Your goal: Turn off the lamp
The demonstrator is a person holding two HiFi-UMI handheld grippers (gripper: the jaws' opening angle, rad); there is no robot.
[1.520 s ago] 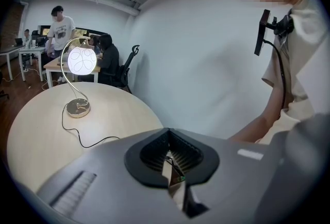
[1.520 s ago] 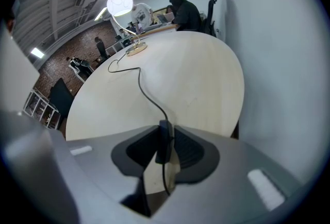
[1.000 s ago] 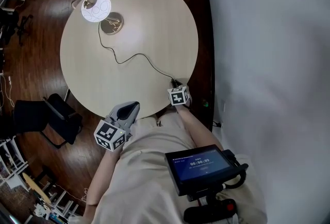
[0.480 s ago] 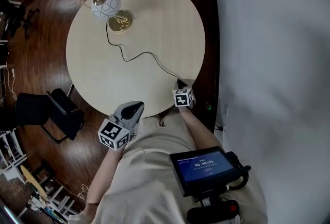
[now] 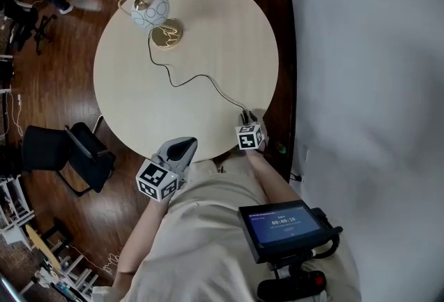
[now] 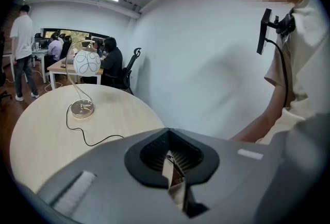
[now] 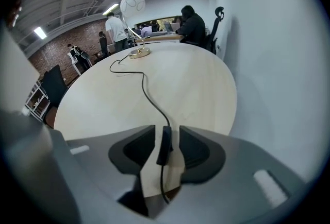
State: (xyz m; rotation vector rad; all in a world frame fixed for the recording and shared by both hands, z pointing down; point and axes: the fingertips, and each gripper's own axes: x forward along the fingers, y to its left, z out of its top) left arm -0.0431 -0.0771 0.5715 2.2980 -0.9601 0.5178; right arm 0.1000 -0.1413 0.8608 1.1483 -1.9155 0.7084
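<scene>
A round pale table (image 5: 208,30) stands on a dark wood floor (image 5: 62,85) beside a white wall (image 5: 361,51). At its near edge the left gripper (image 5: 182,146) hangs idle, jaws drawn together on nothing. To its right, the right gripper (image 7: 166,140) has its jaws opening, and the black inline switch (image 7: 165,144) lies loose between them. The cord (image 5: 194,77) winds away to the lamp (image 5: 154,12) at the far left. Its globe shade, glowing a second ago, now looks dull, so I judge the lamp off and the task done.
</scene>
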